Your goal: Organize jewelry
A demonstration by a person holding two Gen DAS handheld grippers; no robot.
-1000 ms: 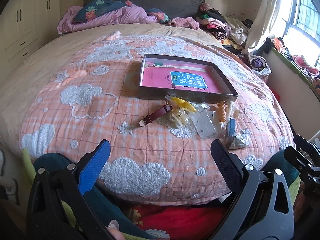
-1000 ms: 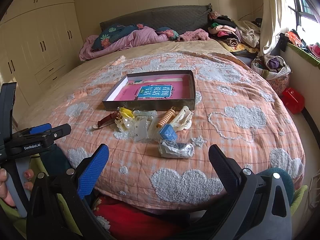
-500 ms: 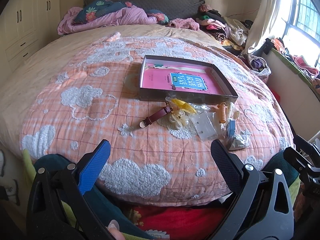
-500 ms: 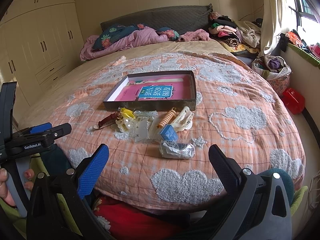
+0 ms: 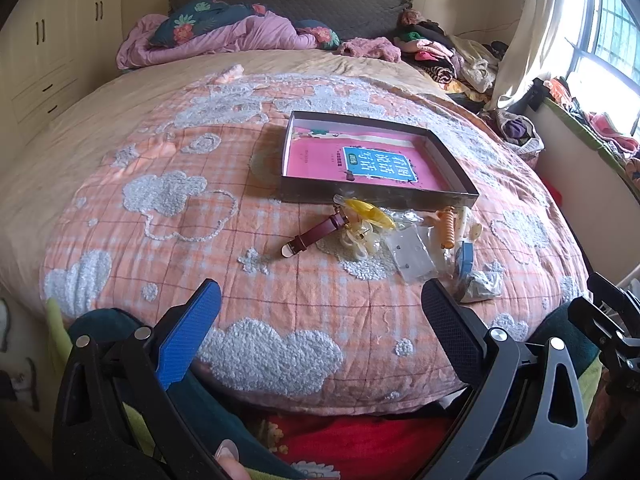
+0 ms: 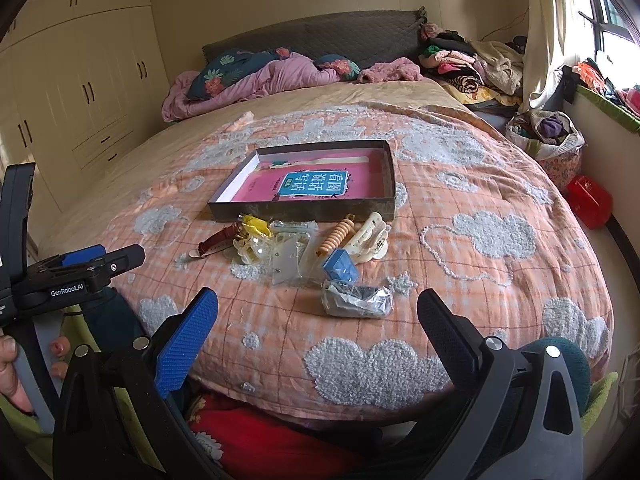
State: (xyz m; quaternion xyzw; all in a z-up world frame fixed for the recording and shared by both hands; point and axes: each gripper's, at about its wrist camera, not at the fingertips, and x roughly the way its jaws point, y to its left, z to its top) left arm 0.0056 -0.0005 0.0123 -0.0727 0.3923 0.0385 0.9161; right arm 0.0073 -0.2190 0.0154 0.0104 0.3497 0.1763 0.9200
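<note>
Left wrist view: left gripper [image 5: 320, 316] spread wide and holding nothing, hovering off the near edge of the bed [image 5: 120, 168], well short of the jewelry. Shallow dark box [image 5: 460, 190] set open-side-up toward the middle of the bed, pink book [image 5: 360, 160] lying flat inside — probably the place the pieces are meant to go. Loose pile just in front of the box's near wall: maroon watch strap [image 5: 314, 234] stretched out at the pile's left, yellow piece [image 5: 368, 210] close against the box wall, clear hair claw [image 5: 362, 238] beside the strap, clear packet [image 5: 412, 254], orange spiral clip [image 5: 448, 228], blue box [image 5: 465, 258], crinkled silver bag [image 5: 480, 286] nearest the bed's edge. Nothing yet in the box except the book, by the look of it.

Right wrist view: right gripper [image 6: 318, 316] likewise gaping and empty, low at the bed's near edge, aimed at the silver bag [image 6: 356, 300] — nearest item, likely the first reach. Blue box [image 6: 340, 266] just behind the bag, cream hair claw [image 6: 372, 236] and orange spiral clip [image 6: 334, 238] near the dark box's [image 6: 304, 212] right end, watch strap [image 6: 214, 242] at the left. Left gripper [image 6: 84, 264] visible at the frame's left, gripped by a hand [image 6: 12, 368], held back off the bed.
</note>
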